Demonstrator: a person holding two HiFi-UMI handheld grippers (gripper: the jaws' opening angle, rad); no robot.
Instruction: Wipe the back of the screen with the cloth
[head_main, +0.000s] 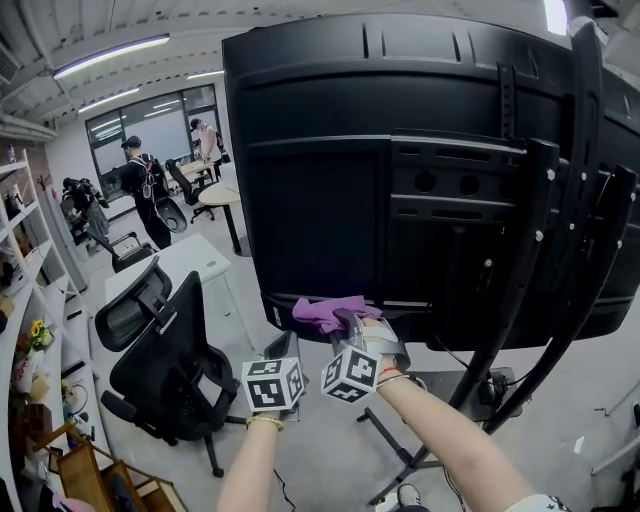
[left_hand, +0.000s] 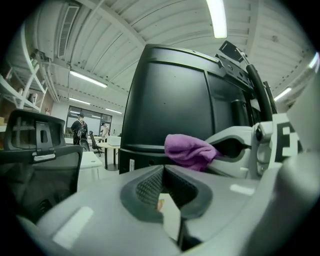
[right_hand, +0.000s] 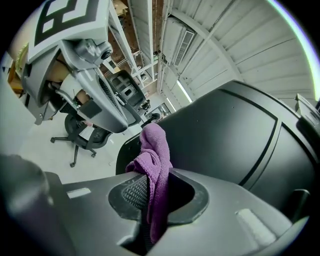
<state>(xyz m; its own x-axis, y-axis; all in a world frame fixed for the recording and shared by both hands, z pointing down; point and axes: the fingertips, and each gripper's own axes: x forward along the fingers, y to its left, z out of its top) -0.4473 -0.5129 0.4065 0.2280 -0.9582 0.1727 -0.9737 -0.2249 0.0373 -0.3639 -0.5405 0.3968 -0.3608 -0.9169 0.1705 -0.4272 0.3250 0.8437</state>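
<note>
- My two forearms reach up from the bottom of the head view, each carrying a claw with a marker cube.
- The right claw (head_main: 352, 328) is nearest the work. In the right gripper view it (right_hand: 150, 195) is clamped on the purple cloth (right_hand: 156, 150), with a fold pinched between its ribbed pads and the rest bunching up above the jaws.
- In the head view the cloth (head_main: 326, 312) sits at the lower edge of the back of the screen (head_main: 320, 160), towards its left bottom corner, and touches the black casing there.
- The left claw (head_main: 284, 346) sits just beside the right one, a little lower and to its left, under the screen's bottom edge.
- In the left gripper view the left claw (left_hand: 162, 182) has its jaws drawn together with nothing between them. The cloth (left_hand: 189, 150) shows beyond, held by the other claw.
- The screen hangs on a black stand (head_main: 560, 250) whose bars cross its right side.
- A black office chair (head_main: 165, 360) stands on the floor to the left, well apart from the screen.
</note>
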